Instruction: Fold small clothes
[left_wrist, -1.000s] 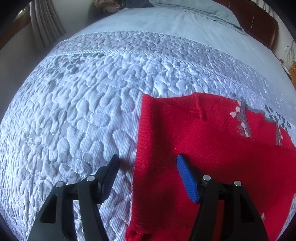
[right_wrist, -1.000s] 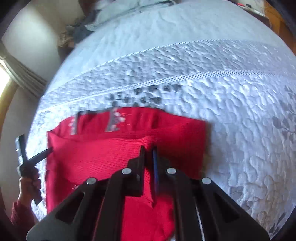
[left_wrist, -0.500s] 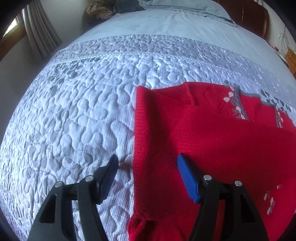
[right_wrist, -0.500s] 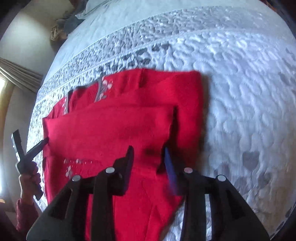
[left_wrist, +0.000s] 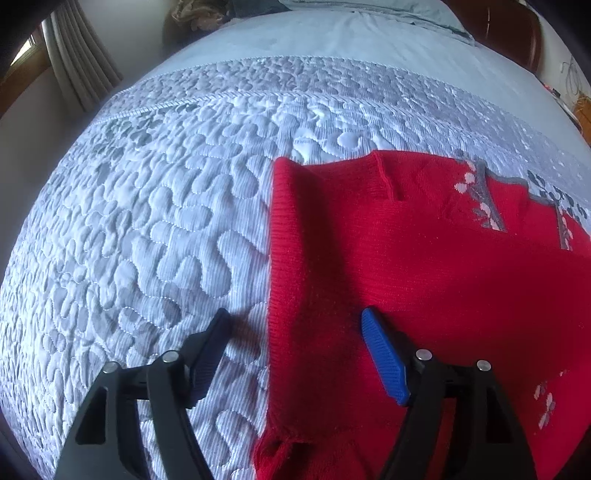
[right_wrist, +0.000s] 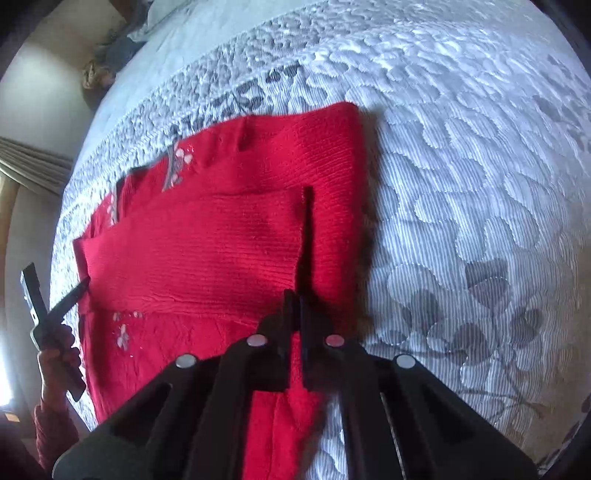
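The left hand-held gripper (left_wrist: 295, 332) hangs spread over the sweater's (left_wrist: 424, 266) edge on the bed (left_wrist: 147, 221). The right hand-held gripper (right_wrist: 294, 299) is pressed together, pinching a sweater fold.

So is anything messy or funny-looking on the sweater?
A little. The sweater lies mostly flat on the quilt, but its near left corner is scrunched into a small bunch, and the folded-over panel lies a bit crooked. No tears or spills show.
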